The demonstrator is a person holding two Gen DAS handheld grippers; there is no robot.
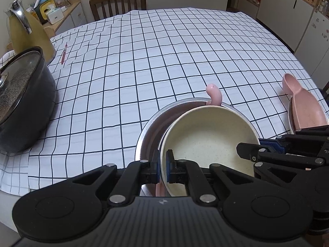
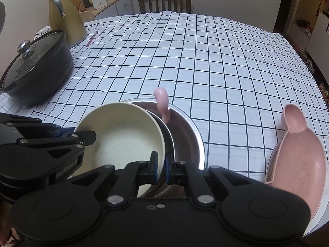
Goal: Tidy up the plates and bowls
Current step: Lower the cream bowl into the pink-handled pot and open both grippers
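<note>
Left gripper (image 1: 162, 164) is clamped on the near-left rim of the cream bowl (image 1: 207, 135), one blue pad inside the wall, one outside. Right gripper (image 2: 162, 167) is clenched on the opposite near rim of the same cream bowl (image 2: 121, 135), pads either side of the wall, so both claws grasp one bowl. The bowl sits tilted, partly inside the steel bowl (image 1: 152, 127), its far edge over the steel rim; can't tell if its base rests on anything or hangs. In the right view the steel bowl (image 2: 185, 135) shows a darker inner rim, maybe a second metal dish nested in it, unclear. A pink curved handle (image 1: 214, 94) sticks up from the far side of the steel bowl, likely part of a pink dish underneath, mostly hidden. Further right, a pink animal-shaped dish (image 2: 298, 148) lies on a metal plate (image 2: 269, 164), near the table edge. Checked tablecloth (image 1: 164, 51) is otherwise bare in the middle; black lidded pot (image 2: 35, 70), yellow jug (image 2: 63, 20) and a red pen (image 1: 64, 54) are far left. Judgement: stacking is midway, cream bowl being nested or seated now; the pink dish and its plate still sit apart and look left to gather.
</note>
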